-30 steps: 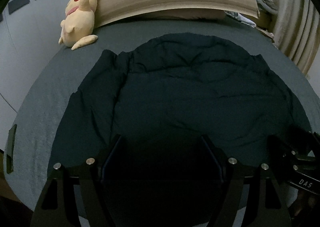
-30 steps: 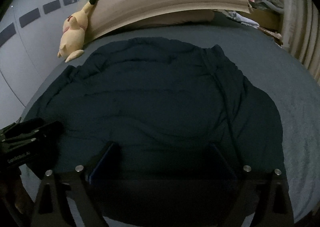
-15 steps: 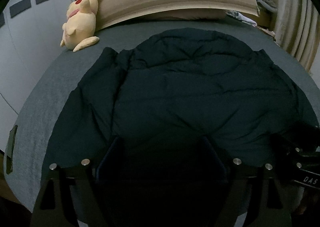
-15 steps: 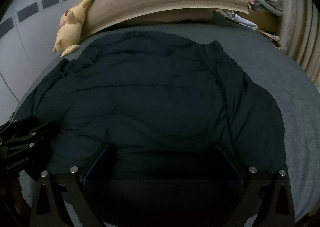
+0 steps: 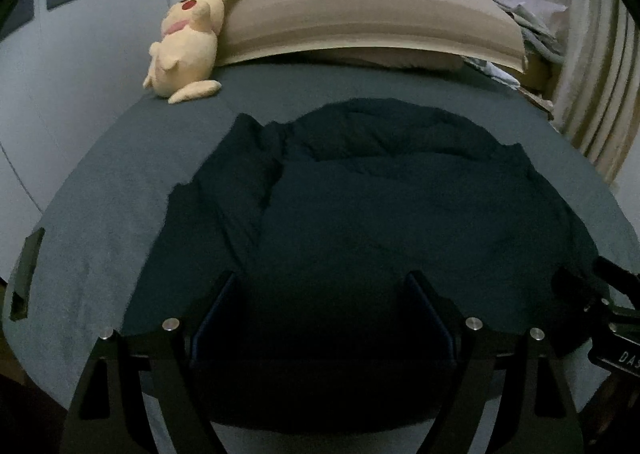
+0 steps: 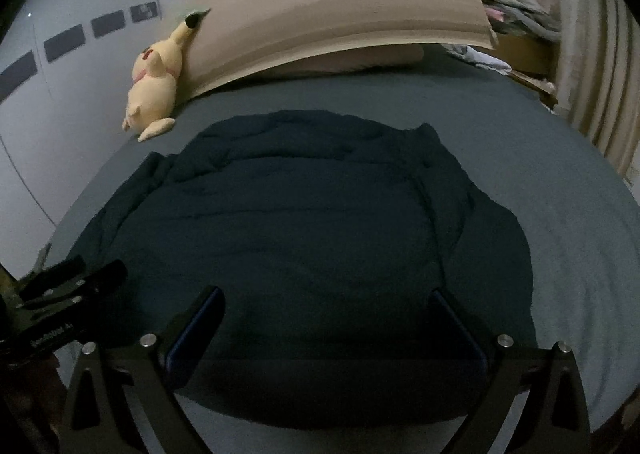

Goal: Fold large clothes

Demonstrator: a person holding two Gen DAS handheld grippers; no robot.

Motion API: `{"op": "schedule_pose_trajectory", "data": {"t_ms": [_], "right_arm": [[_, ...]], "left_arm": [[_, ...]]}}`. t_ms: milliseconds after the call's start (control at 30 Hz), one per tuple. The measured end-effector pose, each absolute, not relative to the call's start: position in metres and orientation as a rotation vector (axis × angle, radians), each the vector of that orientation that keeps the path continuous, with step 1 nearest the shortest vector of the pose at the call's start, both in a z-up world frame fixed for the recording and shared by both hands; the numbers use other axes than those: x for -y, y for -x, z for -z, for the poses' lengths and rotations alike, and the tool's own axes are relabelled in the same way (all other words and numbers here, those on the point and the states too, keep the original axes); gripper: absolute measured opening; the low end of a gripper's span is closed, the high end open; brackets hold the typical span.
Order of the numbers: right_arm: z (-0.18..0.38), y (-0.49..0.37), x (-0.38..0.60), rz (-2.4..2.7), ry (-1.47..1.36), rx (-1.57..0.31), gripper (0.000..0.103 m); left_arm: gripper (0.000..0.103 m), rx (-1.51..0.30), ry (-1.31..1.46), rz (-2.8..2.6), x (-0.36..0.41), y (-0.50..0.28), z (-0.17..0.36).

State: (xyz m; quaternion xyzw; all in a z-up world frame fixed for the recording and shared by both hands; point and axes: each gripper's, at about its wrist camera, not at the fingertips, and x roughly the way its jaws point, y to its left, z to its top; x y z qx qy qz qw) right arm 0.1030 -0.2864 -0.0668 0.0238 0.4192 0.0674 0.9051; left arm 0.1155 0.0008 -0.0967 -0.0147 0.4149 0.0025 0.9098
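The dark jacket (image 5: 384,222) is lying spread flat across the grey-blue bed (image 5: 100,214), its rounded top edge pointing toward the headboard and its near hem running under both cameras. In the left wrist view one sleeve (image 5: 224,182) is lying folded along the jacket's left side, creased where it is meeting the body. In the right wrist view the same jacket (image 6: 304,238) is filling the middle of the bed (image 6: 580,214), with its other sleeve (image 6: 492,238) draping down the right side.

The left hand-held gripper (image 5: 322,294) is hovering over the near hem with its jaws spread wide; they have just been opening, and the fabric is lying below the gap with nothing pinched. The right hand-held gripper (image 6: 326,302) is likewise standing fully spread above the hem after opening a little further, and its pads are pressing on nothing. Each hand-held gripper is showing at the edge of the other's view: the right one (image 5: 612,318) at the right edge, the left one (image 6: 60,294) at the left.

A yellow plush toy (image 5: 186,50) is leaning against the left end of the tan headboard (image 5: 360,14), well apart from the jacket. Pale curtains (image 5: 592,74) are hanging at the right, with a heap of crumpled cloth (image 5: 532,18) beside them.
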Motion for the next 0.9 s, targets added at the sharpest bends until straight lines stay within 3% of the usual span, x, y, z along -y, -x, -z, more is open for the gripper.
{"op": "schedule_pose_trajectory", "data": {"t_ms": [333, 467, 667, 900], "right_arm": [[0.109, -0.128, 0.243, -0.140, 0.110, -0.920, 0.103], [0.085, -0.144, 0.255, -0.162, 0.071, -0.930, 0.103], [0.044, -0.215, 0.272, -0.161, -0.034, -0.891, 0.103], [0.070, -0.303, 0.254, -0.021, 0.042, -0.914, 0.103]], "left_arm": [[0.085, -0.878, -0.136, -0.049, 0.012, -0.125, 0.127], [0.085, -0.857, -0.108, -0.055, 0.001, -0.138, 0.108], [0.085, -0.856, -0.065, -0.021, -0.003, -0.206, 0.079], [0.085, -0.873, -0.159, -0.022, 0.047, -0.288, 0.086]]}}
